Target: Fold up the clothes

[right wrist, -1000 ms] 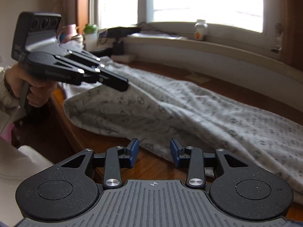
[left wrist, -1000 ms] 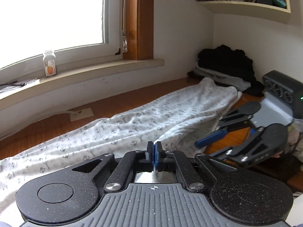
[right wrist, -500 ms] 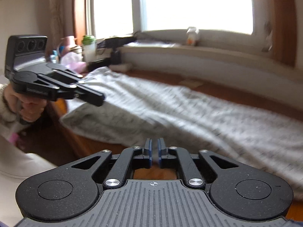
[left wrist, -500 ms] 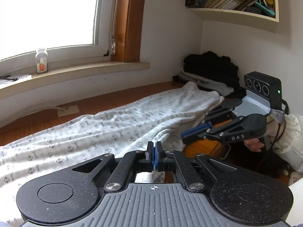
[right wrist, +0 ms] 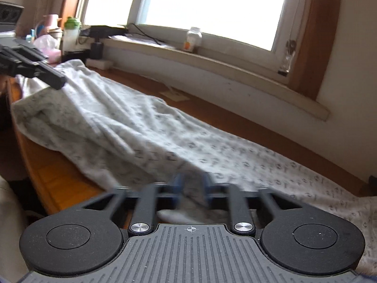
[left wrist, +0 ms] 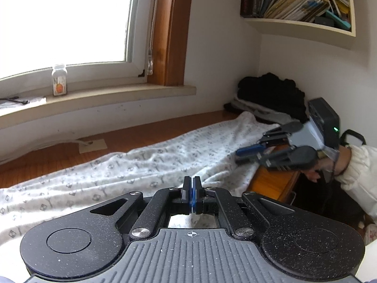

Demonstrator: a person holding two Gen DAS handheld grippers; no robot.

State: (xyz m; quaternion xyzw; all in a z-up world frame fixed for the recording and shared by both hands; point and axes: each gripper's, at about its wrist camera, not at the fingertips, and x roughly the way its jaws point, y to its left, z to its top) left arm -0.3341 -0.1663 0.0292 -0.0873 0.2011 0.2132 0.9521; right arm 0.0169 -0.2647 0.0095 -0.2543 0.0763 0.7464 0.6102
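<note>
A long white garment (left wrist: 141, 165) with a small grey print lies stretched along the wooden tabletop (left wrist: 141, 139). My left gripper (left wrist: 192, 188) is shut at the garment's near edge, a sliver of white cloth pinched between its pads. The right wrist view shows that left gripper (right wrist: 57, 83) at the raised far corner of the garment (right wrist: 165, 136). My right gripper (right wrist: 192, 186) is blurred. Its jaws are closing, with a bunch of the cloth filling the gap between the blue pads. In the left wrist view the right gripper (left wrist: 240, 156) sits on the garment's other end, held by a hand (left wrist: 315, 172).
A pile of black and grey clothes (left wrist: 271, 92) sits in the far corner. A small jar (left wrist: 59, 82) stands on the window sill, and bottles and cups (right wrist: 70, 35) crowd the table's other end. A bookshelf (left wrist: 294, 2) hangs above. The table edge (right wrist: 59, 172) drops off nearby.
The right gripper's jaws came together from wide open, and it moved forward from bare wood onto the garment's edge, where cloth now sits between its pads. The left gripper stayed shut in place.
</note>
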